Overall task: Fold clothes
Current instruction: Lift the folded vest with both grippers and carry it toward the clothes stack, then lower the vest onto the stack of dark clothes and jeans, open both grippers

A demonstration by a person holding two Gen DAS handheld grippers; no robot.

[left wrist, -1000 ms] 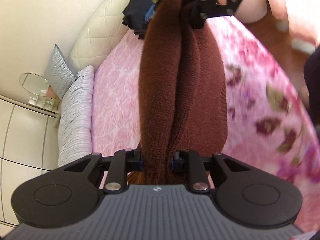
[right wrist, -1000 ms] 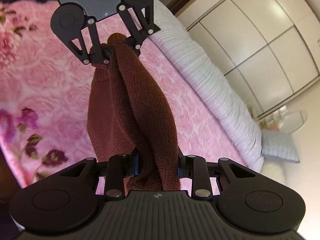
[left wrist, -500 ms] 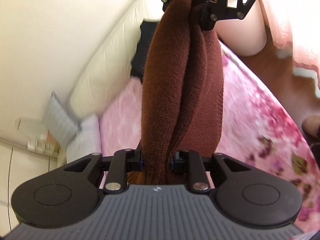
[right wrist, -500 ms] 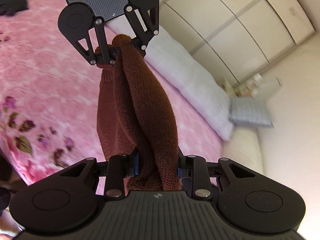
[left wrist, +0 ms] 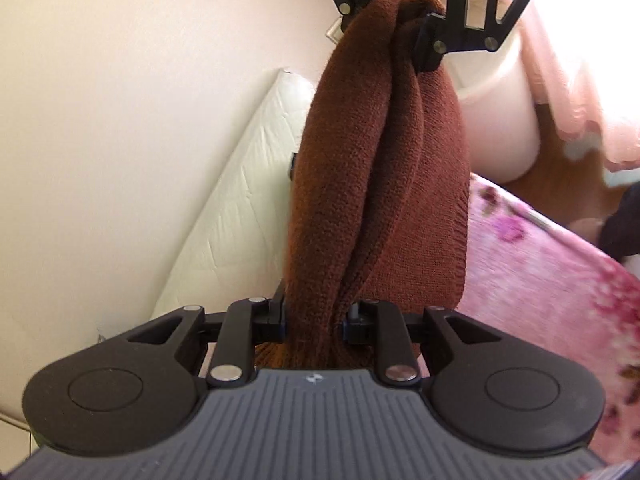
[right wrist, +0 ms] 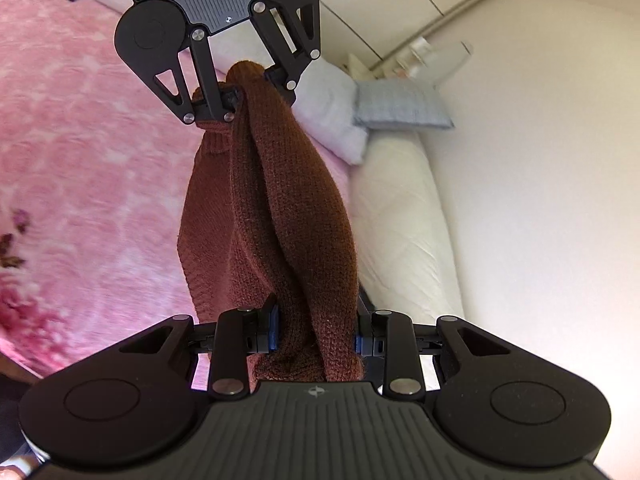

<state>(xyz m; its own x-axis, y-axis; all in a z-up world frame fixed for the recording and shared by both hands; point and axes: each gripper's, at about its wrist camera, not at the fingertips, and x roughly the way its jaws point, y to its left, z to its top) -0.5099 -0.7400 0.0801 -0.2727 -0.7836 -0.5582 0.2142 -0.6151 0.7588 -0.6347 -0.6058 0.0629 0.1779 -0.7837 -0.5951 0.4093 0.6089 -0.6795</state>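
Left tongs (left wrist: 313, 322) clamped on one end of the brown knit garment (left wrist: 376, 184). Right tongs (right wrist: 316, 330) clamped on the other end. Garment bunched into thick folds, strung between the two tongs, held up off the pink floral bed (right wrist: 80, 168). Cream headboard (right wrist: 400, 232) and grey pillow (right wrist: 400, 108) lie beyond the right tongs.
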